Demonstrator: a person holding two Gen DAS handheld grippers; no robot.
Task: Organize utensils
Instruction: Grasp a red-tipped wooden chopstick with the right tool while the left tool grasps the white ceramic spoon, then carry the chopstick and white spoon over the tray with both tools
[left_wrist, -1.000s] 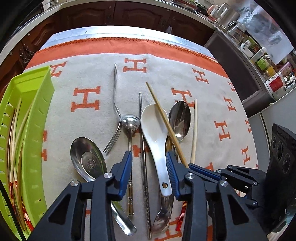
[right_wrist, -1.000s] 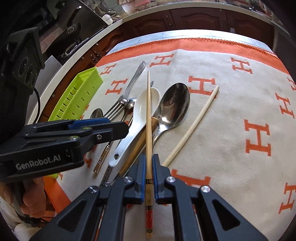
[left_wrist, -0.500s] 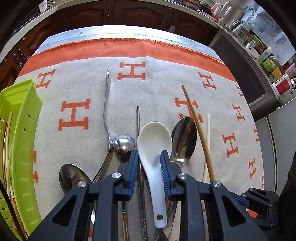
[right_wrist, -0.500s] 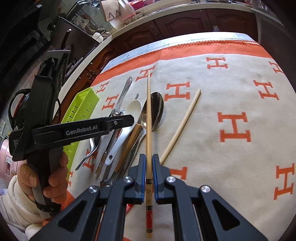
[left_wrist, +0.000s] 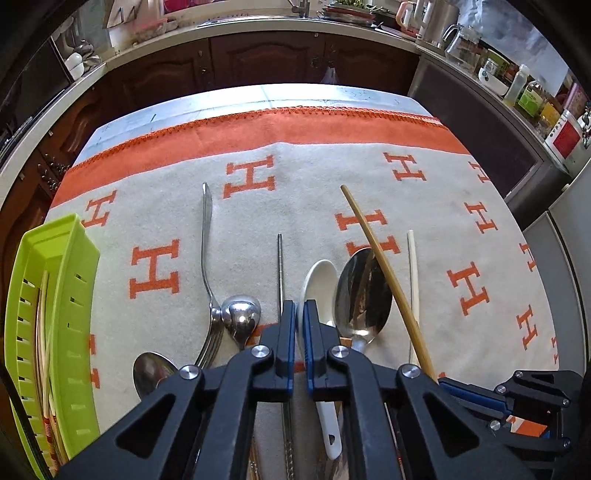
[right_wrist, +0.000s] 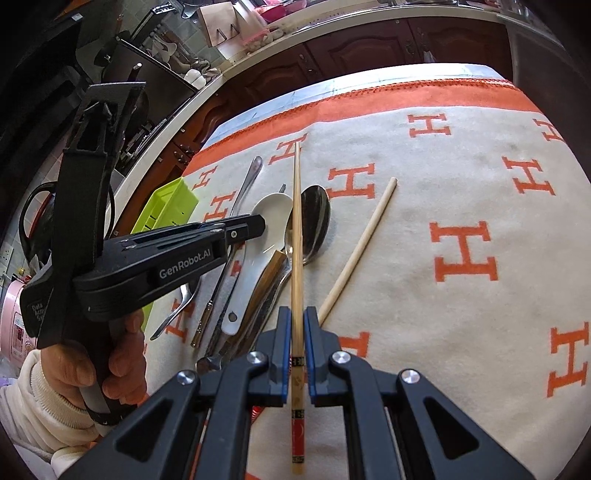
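Saw a cream blanket (left_wrist: 314, 177) with orange H marks and an orange border spread over the table, everything else lying on it. Found a lime-green slotted tray (left_wrist: 79, 332) at the blanket's left edge, with pale chopsticks (left_wrist: 43, 332) already lying lengthwise inside.

Noted the left gripper (left_wrist: 300, 310) low over the pile of cutlery, closed down to a thin slit, with nothing visible between its blue pads; had its tip above the bowl of the white ceramic spoon (left_wrist: 319, 280). Noted the right gripper (right_wrist: 294, 321) clamped on a bamboo chopstick (right_wrist: 296, 221), red-patterned end toward the camera, tip pointing away and raised above the spoons.

Found a large steel spoon (left_wrist: 364, 291) just right of the white one, their bowls side by side. Saw a fork (left_wrist: 207, 258) further left, handle pointing away, tines touching a small round-bowled spoon (left_wrist: 240, 317). Spotted another steel spoon bowl (left_wrist: 153, 373) near the tray, partly hidden by the left gripper. Found a thin metal chopstick (left_wrist: 280, 266) between the small spoon and the white one, running under the left gripper. Saw one pale chopstick (right_wrist: 362, 243) alone on the cloth, right of the large spoon and apart from it.
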